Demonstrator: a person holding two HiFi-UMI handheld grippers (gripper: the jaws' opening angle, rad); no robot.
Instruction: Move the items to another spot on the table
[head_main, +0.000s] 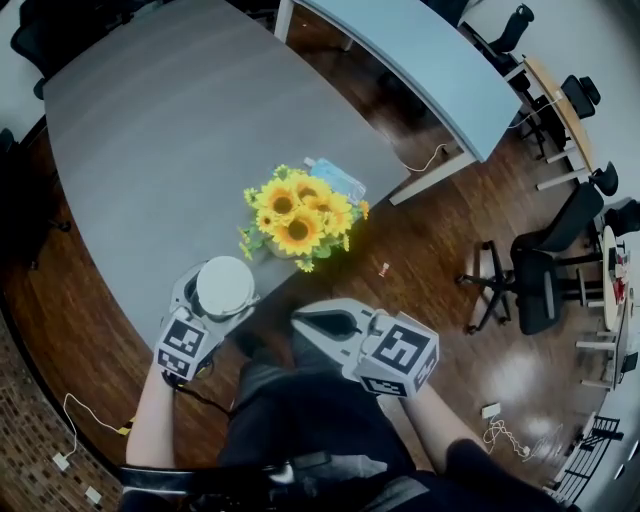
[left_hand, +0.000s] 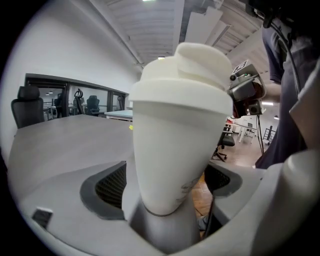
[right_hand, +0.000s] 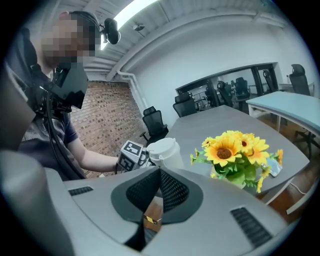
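A white lidded cup (head_main: 225, 288) (left_hand: 177, 125) stands at the near edge of the grey table (head_main: 160, 130), between the jaws of my left gripper (head_main: 222, 296) (left_hand: 167, 185). The jaws stand wide, and I see no pad pressing on the cup. It fills the left gripper view and hides most of what lies beyond. My right gripper (head_main: 300, 322) (right_hand: 160, 172) is shut and empty, off the table's edge over the person's lap, right of the cup (right_hand: 165, 150). A bunch of sunflowers (head_main: 297, 215) (right_hand: 235, 152) stands on the table beyond both grippers, with a blue packet (head_main: 338, 178) (right_hand: 274, 167) behind it.
A second, light blue table (head_main: 420, 60) stands at the far right across a strip of wooden floor. Office chairs (head_main: 530, 280) stand to the right. A small object (head_main: 384, 268) and cables lie on the floor. The grey table stretches far to the left and back.
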